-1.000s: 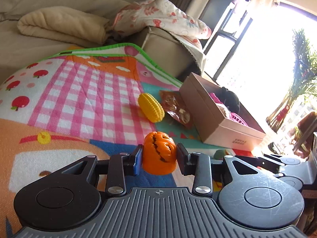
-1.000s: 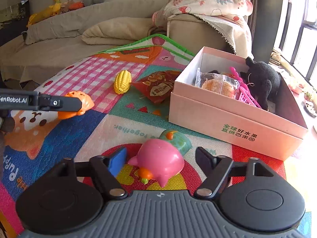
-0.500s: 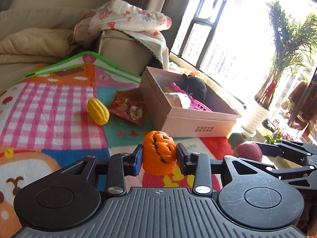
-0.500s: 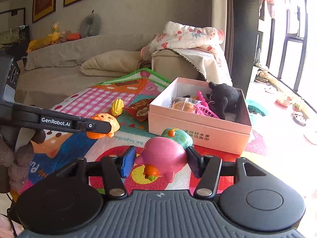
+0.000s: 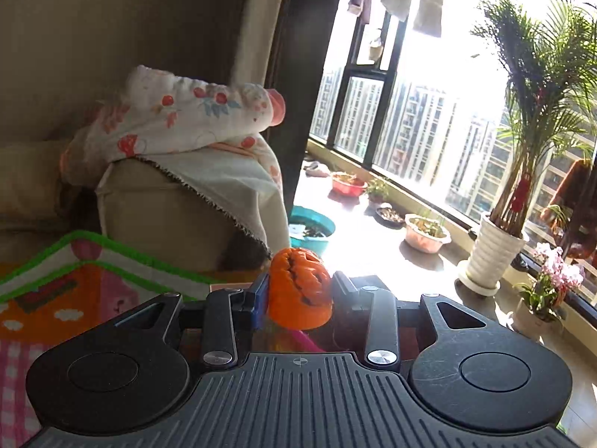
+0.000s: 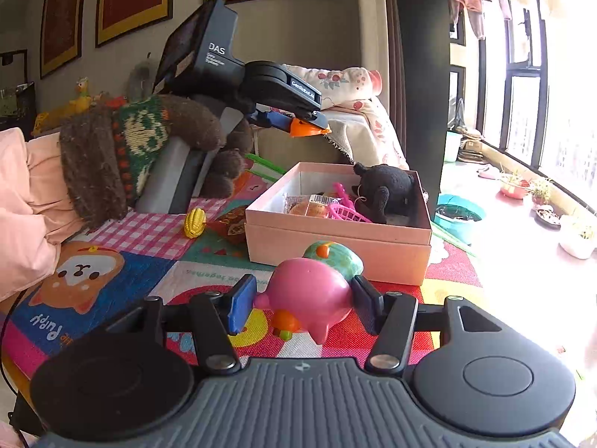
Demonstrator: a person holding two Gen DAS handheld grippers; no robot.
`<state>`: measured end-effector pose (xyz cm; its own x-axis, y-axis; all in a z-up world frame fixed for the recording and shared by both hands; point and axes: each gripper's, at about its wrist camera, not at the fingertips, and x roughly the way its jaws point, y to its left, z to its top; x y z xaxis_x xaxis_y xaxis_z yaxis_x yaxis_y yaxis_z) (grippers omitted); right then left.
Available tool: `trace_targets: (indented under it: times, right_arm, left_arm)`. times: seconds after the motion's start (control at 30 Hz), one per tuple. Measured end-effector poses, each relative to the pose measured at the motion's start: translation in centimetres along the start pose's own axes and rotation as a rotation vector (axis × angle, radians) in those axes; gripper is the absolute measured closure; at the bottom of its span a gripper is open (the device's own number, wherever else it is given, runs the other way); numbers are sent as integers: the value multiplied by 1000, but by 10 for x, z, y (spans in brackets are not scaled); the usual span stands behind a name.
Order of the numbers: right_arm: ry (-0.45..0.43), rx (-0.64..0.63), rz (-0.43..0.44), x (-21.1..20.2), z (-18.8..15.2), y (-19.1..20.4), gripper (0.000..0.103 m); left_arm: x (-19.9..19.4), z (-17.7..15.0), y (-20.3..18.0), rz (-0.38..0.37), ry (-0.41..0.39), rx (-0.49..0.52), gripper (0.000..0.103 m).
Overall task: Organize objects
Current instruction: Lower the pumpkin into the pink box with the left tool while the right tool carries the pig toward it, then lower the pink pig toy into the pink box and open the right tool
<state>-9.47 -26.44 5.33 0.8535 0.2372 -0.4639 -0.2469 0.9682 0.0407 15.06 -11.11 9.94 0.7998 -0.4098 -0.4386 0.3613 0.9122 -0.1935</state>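
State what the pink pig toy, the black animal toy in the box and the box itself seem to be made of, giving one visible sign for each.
Pink pig toy: probably moulded plastic or rubber, smooth and slightly glossy, with soft highlights.
Black animal toy: plush fabric, matte and fuzzy at its outline.
Pink box: likely cardboard, matte, with thin straight walls and crisp edges.

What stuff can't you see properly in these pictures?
- Pink box: in the left wrist view, hidden behind the left gripper and its orange pumpkin toy.
- Green toy: right wrist view, half hidden behind the pink pig toy.
- Box's snack label: too small to read.
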Motion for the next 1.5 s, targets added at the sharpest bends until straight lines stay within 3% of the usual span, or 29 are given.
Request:
trace_targets:
  times: [0.13,0.2,0.43,0.6,0.7,0.87,1.07,1.2,1.27,1.3,1.4,1.5]
  right_arm:
    - [34,19,-20,8,-9,-9,47]
    - [47,31,-28,12,-12,-14,47]
    - [89,70,-28,25,-19,-21,47]
    - [88,42,-43,26,-12,-18,47]
    - [65,16,-56,30,6,-17,47]
    - [9,-16,-64,53,60,-21,47]
    - [34,-23,-71,115,120,-17,47]
    - [38,-94,-83,165,147,2,47]
    - [56,-119,-89,188,156,7,29]
    - [71,-107,-81,196,159,7,26]
    - [86,-61,-59,197,157,4,23]
    - [83,-34,-96,177,139,1,17]
  left_arm:
    - [50,-20,-1,22,155,12,64]
    - [56,-28,-2,38,186,38,64]
    - [-6,-28,8,-28,72,-7,64]
    - [-72,-60,21,-92,41,-15,64]
    - [-103,-86,34,-77,17,-46,64]
    - [-120,-120,61,-67,56,-166,64]
    - [-133,-140,80,-46,79,-191,64]
    - [-147,-144,88,-50,55,-194,64]
    - [-150,-144,93,-59,53,-198,64]
    - [-152,-145,96,-56,53,-194,64]
    - [-156,-149,107,-25,56,-189,64]
    - [-153,-154,119,-4,67,-220,64]
